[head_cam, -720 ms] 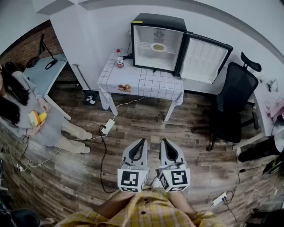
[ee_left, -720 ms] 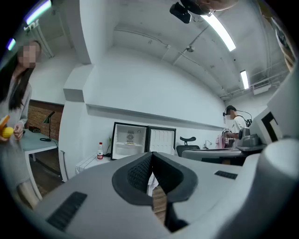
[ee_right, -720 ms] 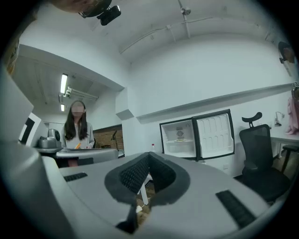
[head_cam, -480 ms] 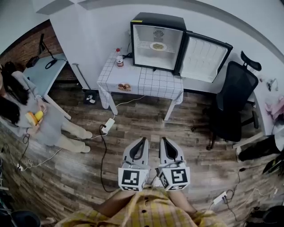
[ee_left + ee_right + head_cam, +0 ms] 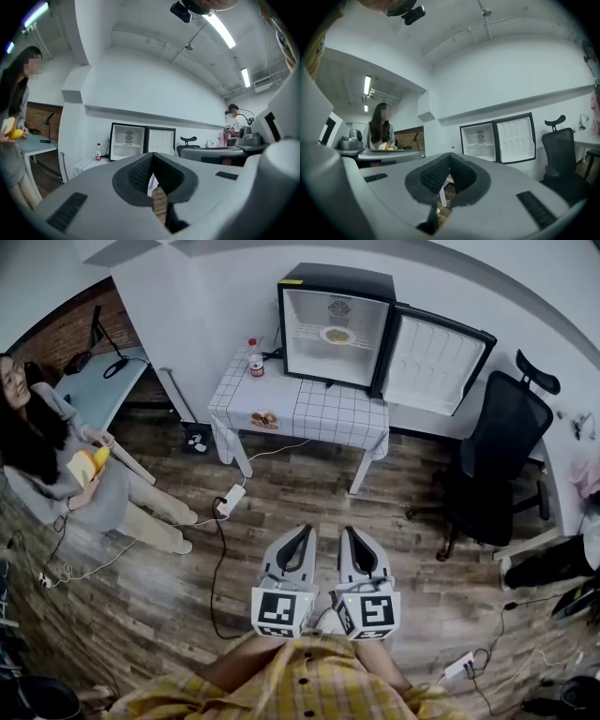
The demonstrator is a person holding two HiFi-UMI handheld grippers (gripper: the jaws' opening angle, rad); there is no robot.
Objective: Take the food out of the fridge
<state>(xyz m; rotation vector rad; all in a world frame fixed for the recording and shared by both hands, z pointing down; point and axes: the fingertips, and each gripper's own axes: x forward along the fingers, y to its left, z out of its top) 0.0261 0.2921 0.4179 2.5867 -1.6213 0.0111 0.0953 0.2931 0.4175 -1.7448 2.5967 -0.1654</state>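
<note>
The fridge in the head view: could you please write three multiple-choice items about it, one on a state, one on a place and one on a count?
1. The fridge has its door: A shut; B open; C taken off.
2. The plate of food lies: A on the fridge's shelf; B in the door's rack; C on the fridge's roof.
3. How many bottles stand on the table beside the fridge? A none; B one; C three.

Answers: 1 B, the door hangs swung out to the right. 2 A, the plate sits on the shelf inside. 3 B, a single red-labelled bottle stands left of the fridge.
</note>
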